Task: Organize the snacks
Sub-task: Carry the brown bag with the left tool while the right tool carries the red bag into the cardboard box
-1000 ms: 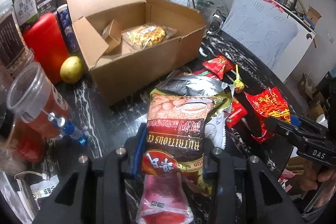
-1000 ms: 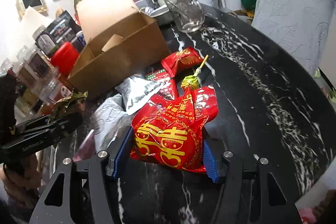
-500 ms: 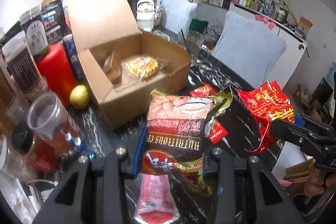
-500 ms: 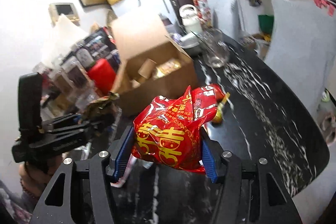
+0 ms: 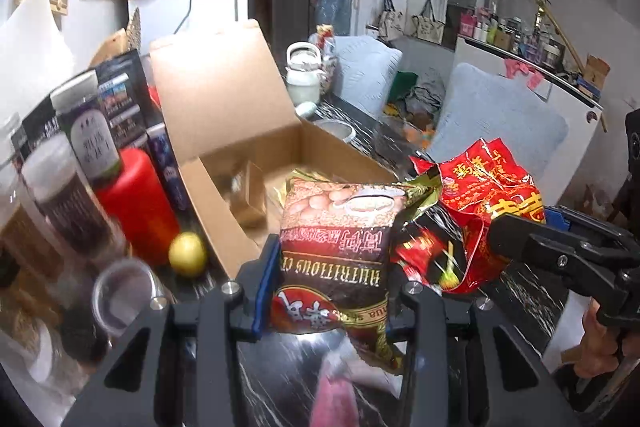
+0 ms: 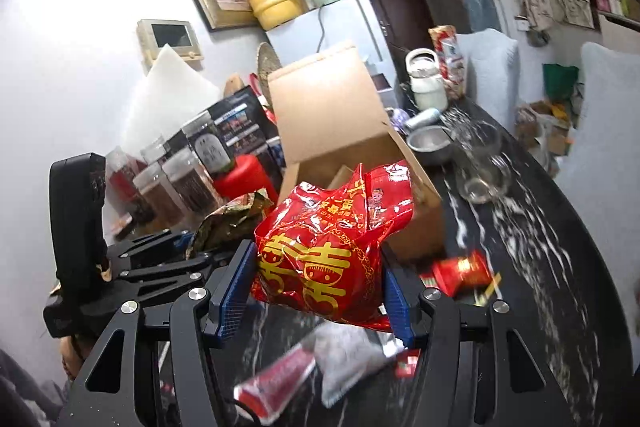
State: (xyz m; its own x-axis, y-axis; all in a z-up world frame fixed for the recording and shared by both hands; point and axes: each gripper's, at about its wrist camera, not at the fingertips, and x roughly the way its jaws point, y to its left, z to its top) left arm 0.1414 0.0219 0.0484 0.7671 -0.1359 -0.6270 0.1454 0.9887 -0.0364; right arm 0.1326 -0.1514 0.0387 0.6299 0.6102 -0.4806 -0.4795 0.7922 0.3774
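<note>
- Height gained by both grippers within the last second: both packets formerly low over the surface, now raised clear of it and level with the rim of the cardboard box (image 5: 304, 147).
- Left gripper (image 5: 334, 291): clenched on brown nut packet (image 5: 340, 247), pads pressing both sides, packet upright with print inverted, top corner overlapping the near wall of the box in the left wrist view.
- Right gripper (image 6: 316, 287): grasping red foil packet (image 6: 332, 247), blue pads pinching its lower half, crumpled top pointing toward the box opening.
- Relation between loads: carried side by side, red foil packet just right of the brown nut packet, edges near or touching; contact not determinable.
- Cardboard box: lid flap standing open at the far side, near the left edge of the surface beside a red canister (image 5: 136, 203) and a yellow fruit (image 5: 187, 254); contents blurred, small inner carton visible only.
- Remaining on the surface: small red packet (image 6: 460, 271) near the box's right corner, plus silver and red wrappers below the right gripper, blurred.
- Consequence for the task: lift stage judged complete for two items; transfer over the near wall and release into the box judged next.
- Risk: simultaneous entry of two bulky packets through one opening, possible snag on the near wall; staggered insertion advisable.
- Progress: partial, several snacks left loose on the surface.
</note>
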